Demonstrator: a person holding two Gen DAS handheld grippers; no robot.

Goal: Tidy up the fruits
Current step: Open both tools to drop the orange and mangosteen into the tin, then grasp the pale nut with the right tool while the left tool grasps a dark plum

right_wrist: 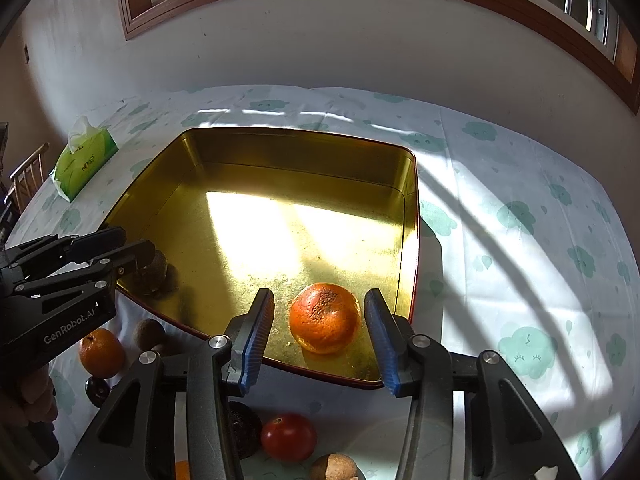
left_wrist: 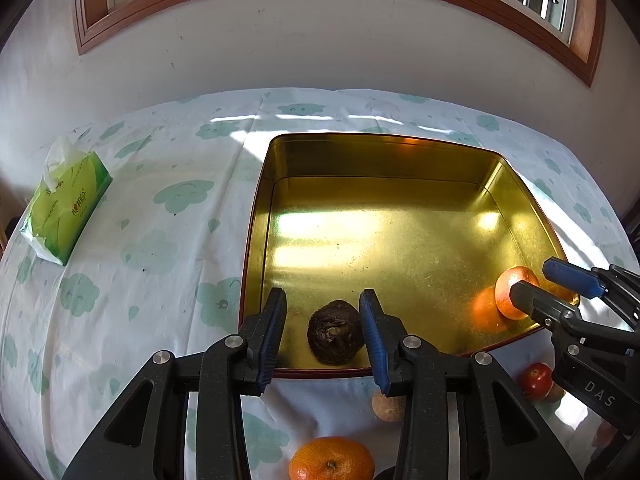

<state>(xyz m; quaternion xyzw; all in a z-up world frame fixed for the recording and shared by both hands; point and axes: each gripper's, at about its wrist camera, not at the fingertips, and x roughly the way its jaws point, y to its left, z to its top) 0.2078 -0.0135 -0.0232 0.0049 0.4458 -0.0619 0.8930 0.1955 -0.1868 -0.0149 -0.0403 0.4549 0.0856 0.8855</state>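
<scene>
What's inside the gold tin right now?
Inside the gold tin sit a dark brown fruit and an orange, in opposite near corners. The left gripper's fingers partly hide the brown fruit.

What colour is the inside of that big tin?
Shiny gold inside the tin, with a thin red outer rim; clearest in the right wrist view.

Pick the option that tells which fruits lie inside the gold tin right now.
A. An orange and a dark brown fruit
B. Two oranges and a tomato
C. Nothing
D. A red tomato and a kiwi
A: the tin holds only an orange near its right corner and a dark brown fruit near its left corner; the other fruits lie on the cloth outside.
</scene>
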